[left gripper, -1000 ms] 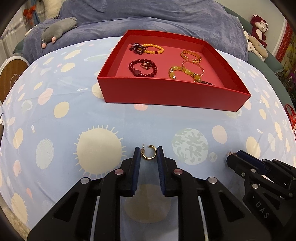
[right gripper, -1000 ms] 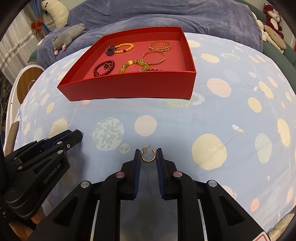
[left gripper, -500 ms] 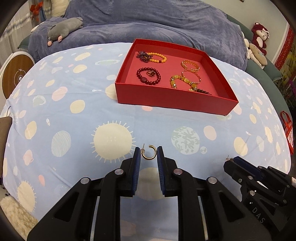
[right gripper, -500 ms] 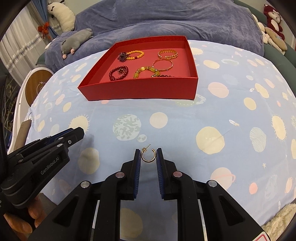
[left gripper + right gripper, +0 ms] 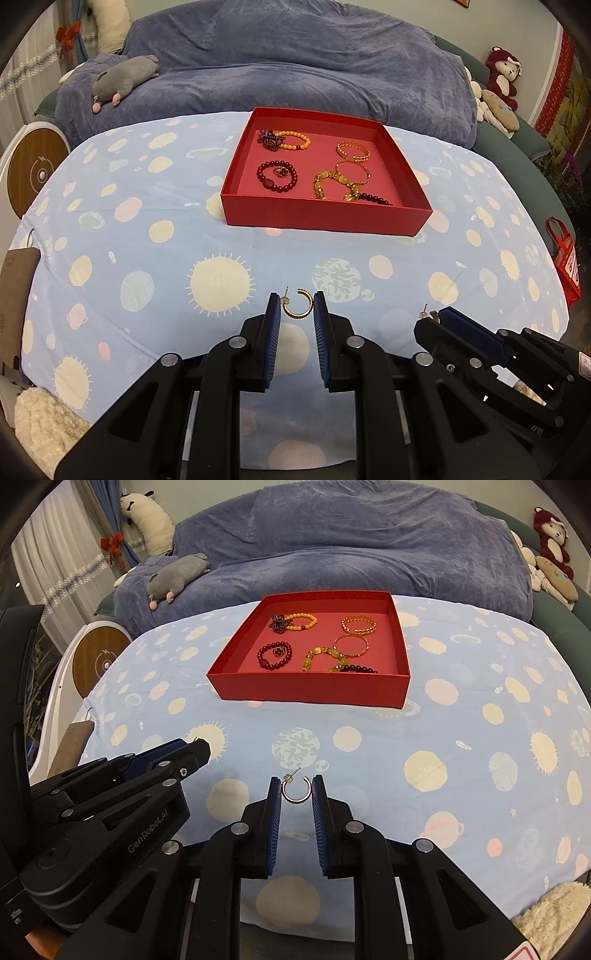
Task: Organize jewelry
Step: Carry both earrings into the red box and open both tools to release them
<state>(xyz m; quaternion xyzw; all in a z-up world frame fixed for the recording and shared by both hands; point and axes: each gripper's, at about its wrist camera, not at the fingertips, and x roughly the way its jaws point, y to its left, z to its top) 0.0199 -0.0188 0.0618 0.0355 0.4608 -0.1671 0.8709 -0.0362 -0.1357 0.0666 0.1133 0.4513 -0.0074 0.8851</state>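
Observation:
My left gripper (image 5: 296, 306) is shut on a gold hoop earring (image 5: 299, 314), held above the tablecloth. My right gripper (image 5: 296, 788) is shut on a second gold hoop earring (image 5: 295, 798); it also shows in the left wrist view (image 5: 430, 317) at the lower right. The left gripper shows in the right wrist view (image 5: 197, 747) at the left. A red open box (image 5: 325, 221) (image 5: 310, 692) stands further back on the table and holds several bead bracelets and gold bangles (image 5: 352, 151) (image 5: 358, 624).
The table has a light blue cloth with sun and planet prints (image 5: 147, 258). Behind it is a sofa under a purple-blue blanket (image 5: 295, 62) with a grey plush toy (image 5: 122, 75). A red bag (image 5: 565, 258) hangs at the right edge.
Both grippers have pulled back and risen away from the red box with their earrings still held. The box looks smaller and farther off now.

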